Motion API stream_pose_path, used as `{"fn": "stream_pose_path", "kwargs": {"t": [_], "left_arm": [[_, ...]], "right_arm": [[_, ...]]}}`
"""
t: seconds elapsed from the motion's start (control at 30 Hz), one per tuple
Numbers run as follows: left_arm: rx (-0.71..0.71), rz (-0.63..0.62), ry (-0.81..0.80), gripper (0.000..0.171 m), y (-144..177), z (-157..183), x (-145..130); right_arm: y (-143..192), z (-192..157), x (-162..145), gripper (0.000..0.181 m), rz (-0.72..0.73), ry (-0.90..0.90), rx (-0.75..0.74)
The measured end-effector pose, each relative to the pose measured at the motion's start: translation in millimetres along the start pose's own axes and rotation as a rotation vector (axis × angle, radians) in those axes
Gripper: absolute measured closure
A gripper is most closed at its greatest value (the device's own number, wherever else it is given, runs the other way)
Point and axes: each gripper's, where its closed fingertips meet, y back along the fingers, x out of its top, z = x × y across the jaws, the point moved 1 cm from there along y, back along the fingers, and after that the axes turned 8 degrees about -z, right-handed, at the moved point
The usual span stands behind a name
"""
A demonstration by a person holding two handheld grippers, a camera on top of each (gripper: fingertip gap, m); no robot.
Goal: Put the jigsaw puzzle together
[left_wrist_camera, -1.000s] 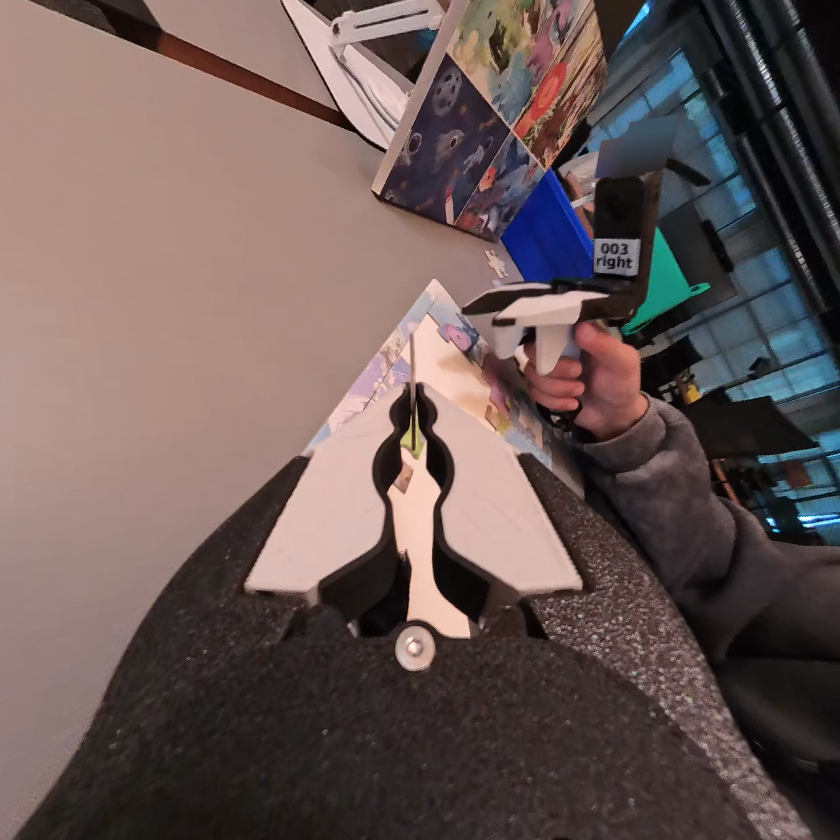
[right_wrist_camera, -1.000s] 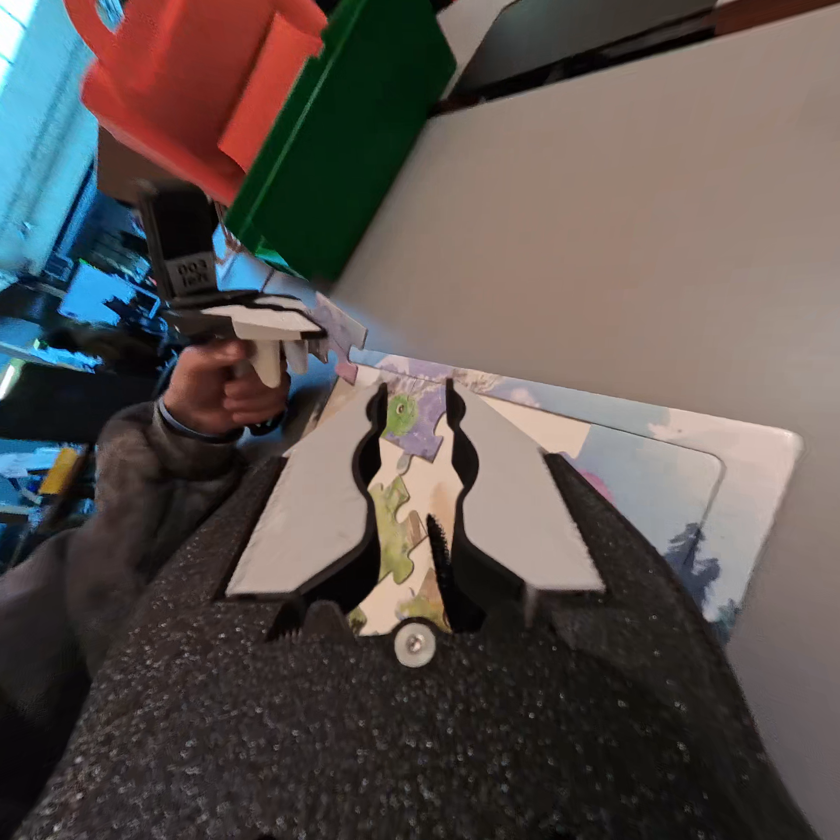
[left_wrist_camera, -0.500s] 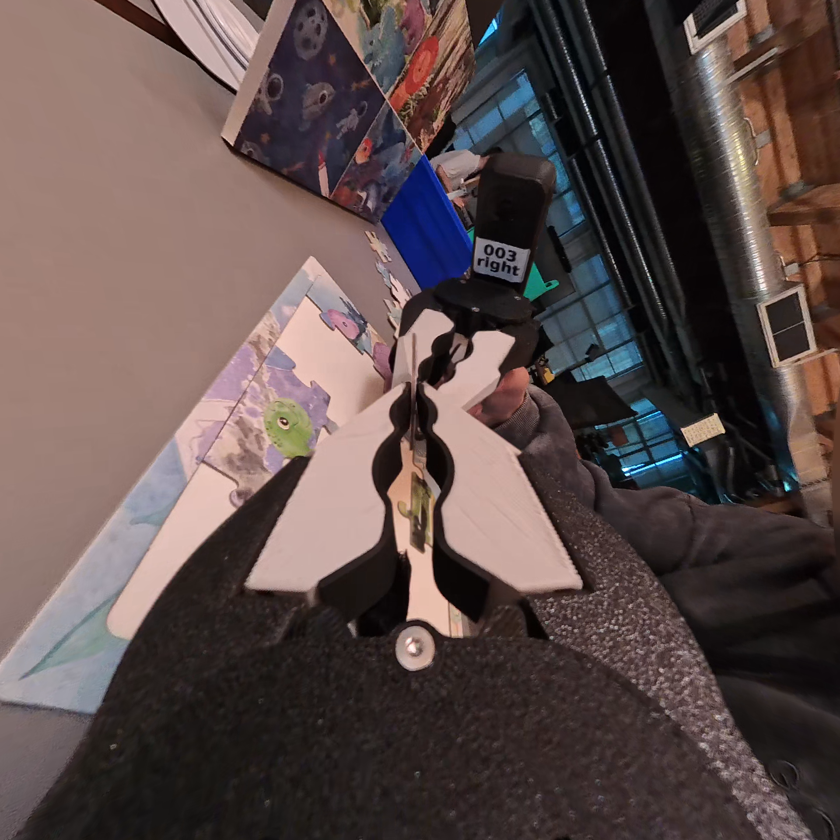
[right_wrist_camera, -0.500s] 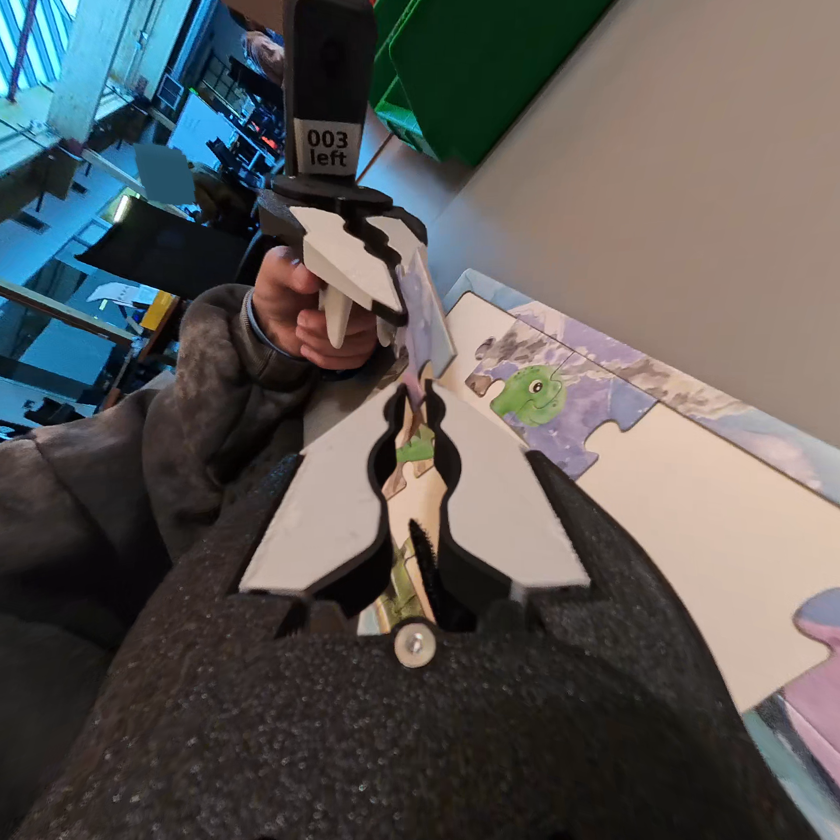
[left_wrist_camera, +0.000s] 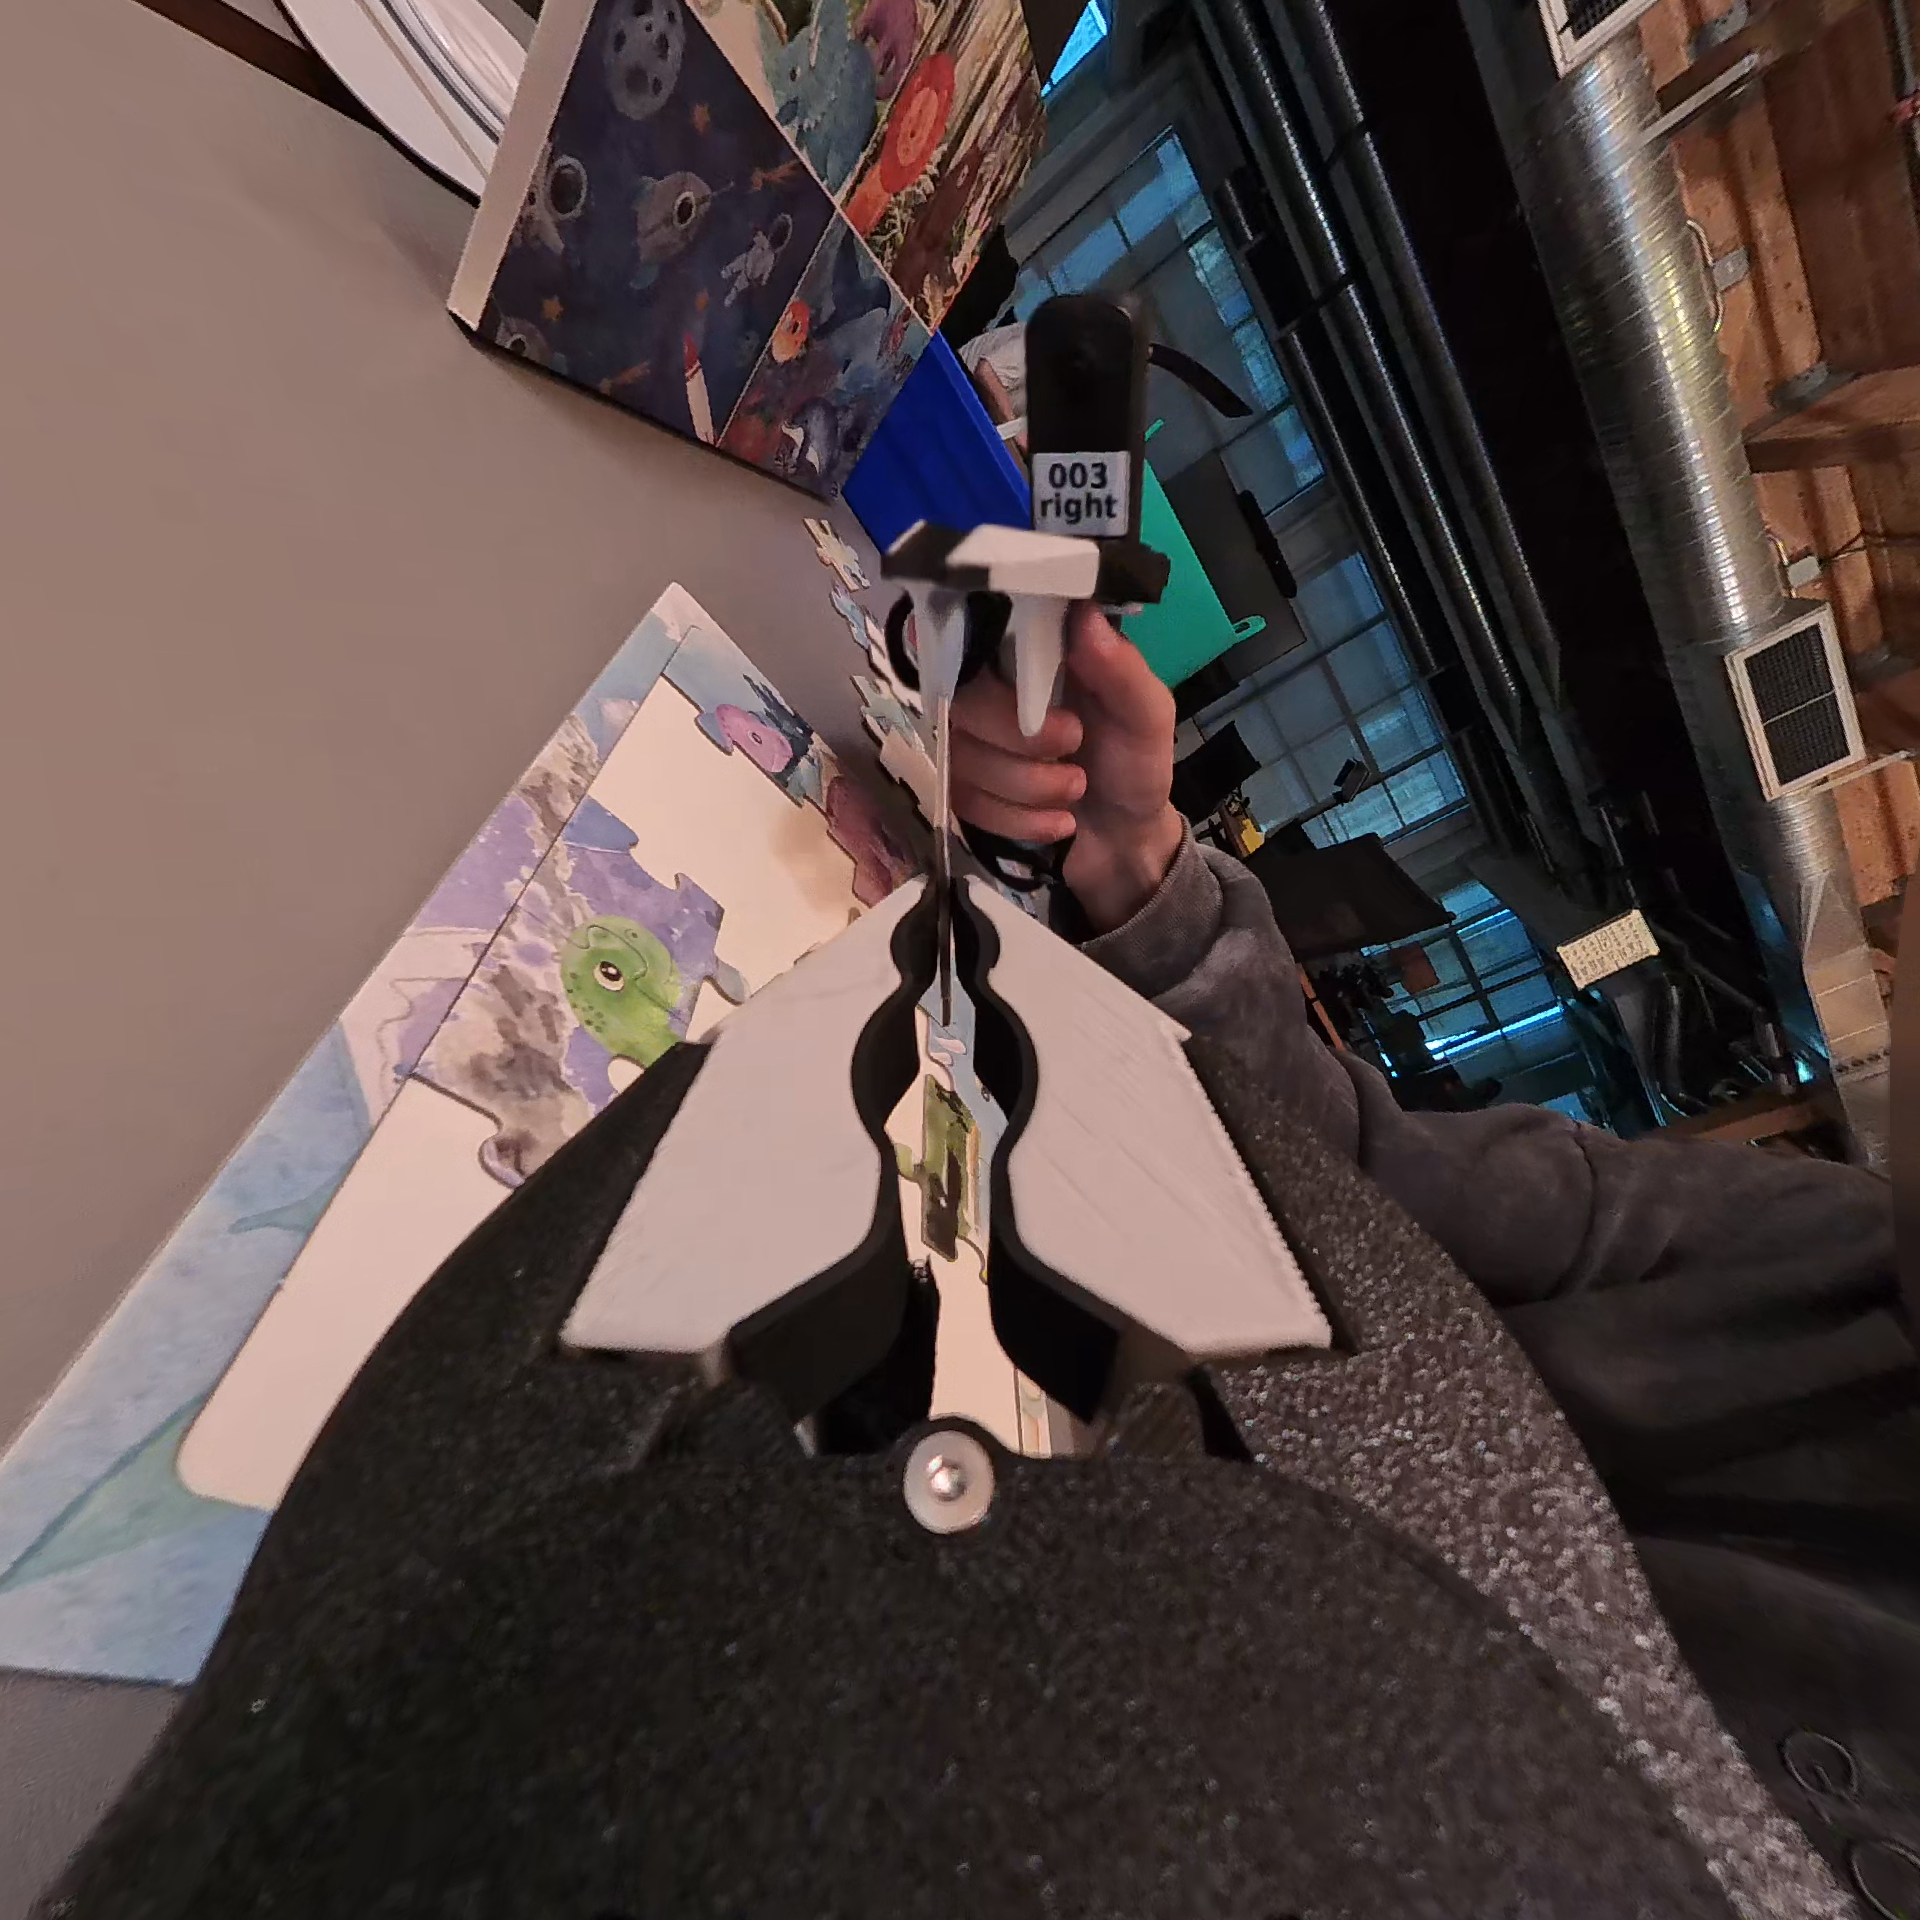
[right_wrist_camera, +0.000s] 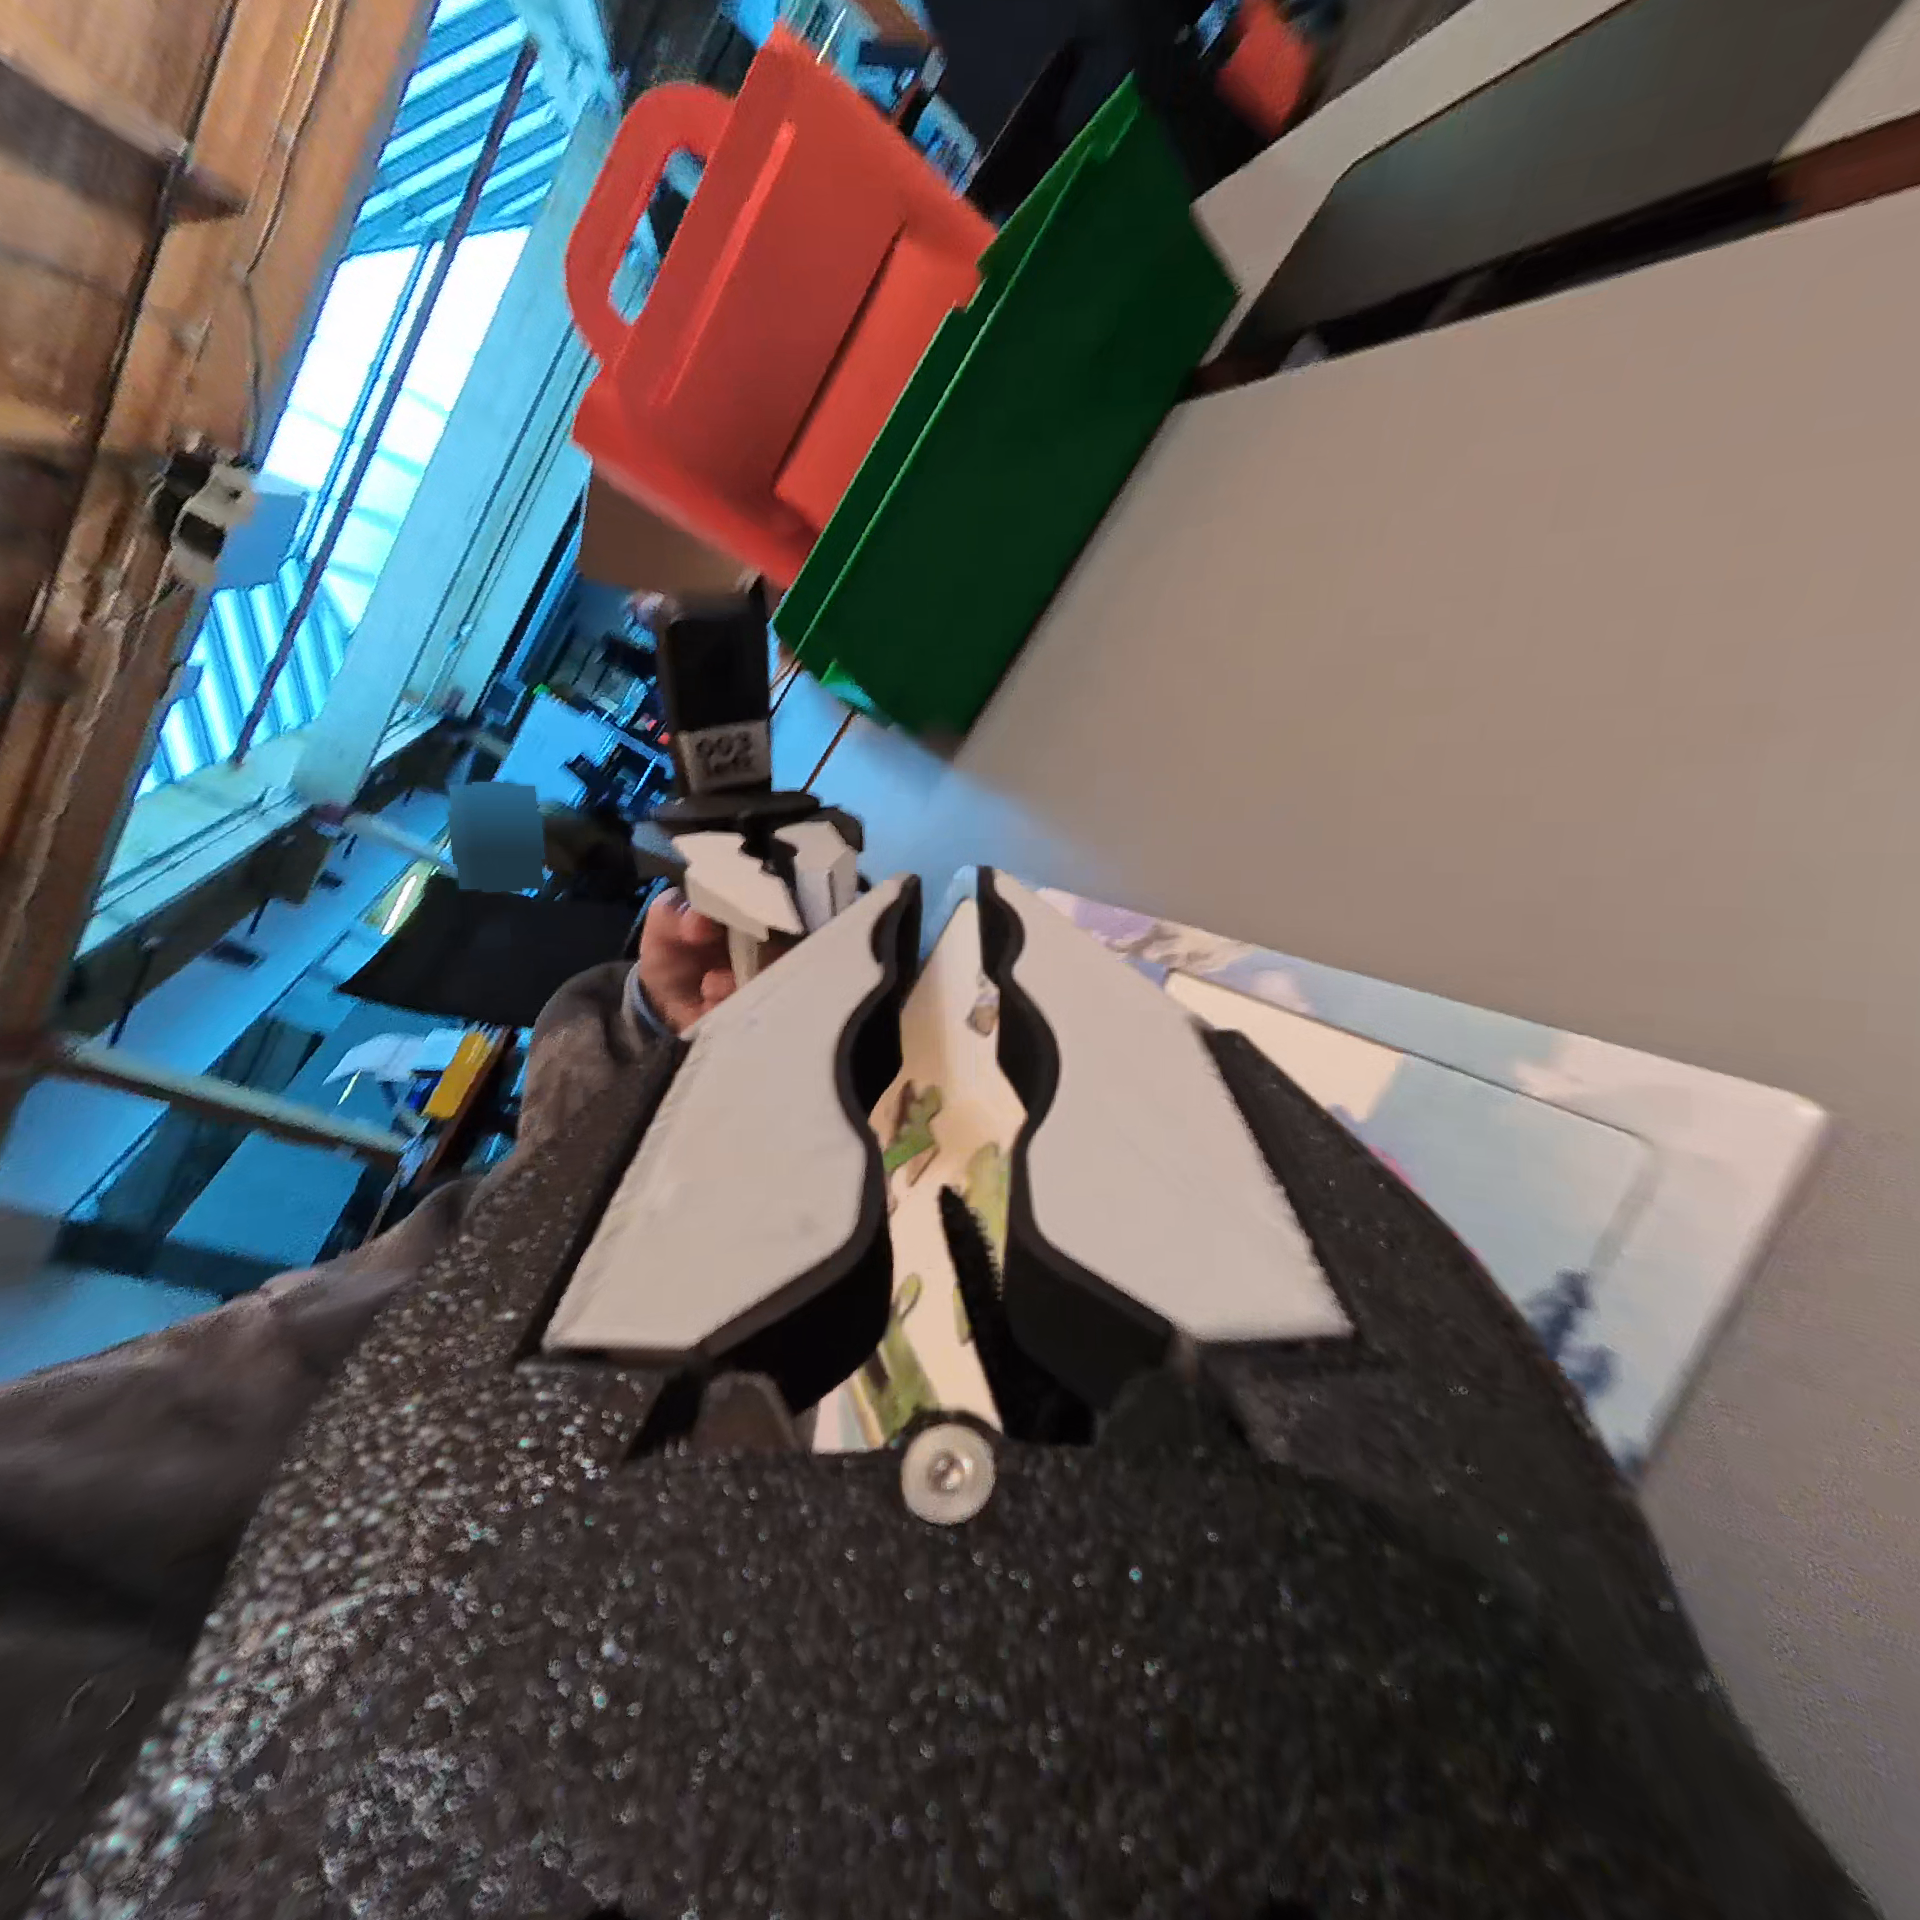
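Puzzle piece (left_wrist_camera: 943, 831) edge-on, clamped by left gripper (left_wrist_camera: 943, 904) fingers; right view alone shows right gripper (right_wrist_camera: 948, 888) fingers slightly apart.

Wrist cameras face each other, low over the puzzle tray (left_wrist_camera: 343, 1060).

The puzzle piece (left_wrist_camera: 943, 852) in the left tongs (left_wrist_camera: 943, 894) shows edge-on only, its picture hidden. The puzzle tray (right_wrist_camera: 1704, 1164) is partly covered by the right tongs (right_wrist_camera: 948, 891), blurred.
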Motion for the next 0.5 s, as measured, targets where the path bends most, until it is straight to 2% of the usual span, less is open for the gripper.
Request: {"fn": "stream_pose_path", "kwargs": {"t": [0.23,0.5], "left_arm": [[0.034,-0.029,-0.008,0.171,-5.0,-3.2,-4.5],[0.129,-0.022,0.052,0.17,-25.5,-13.6,2.9]], "right_arm": [[39.4,20.3,23.5,0.171,0.152,-0.002,-0.143],[32.7,35.7,15.8,0.171,0.103,-0.004,-0.216]]}}
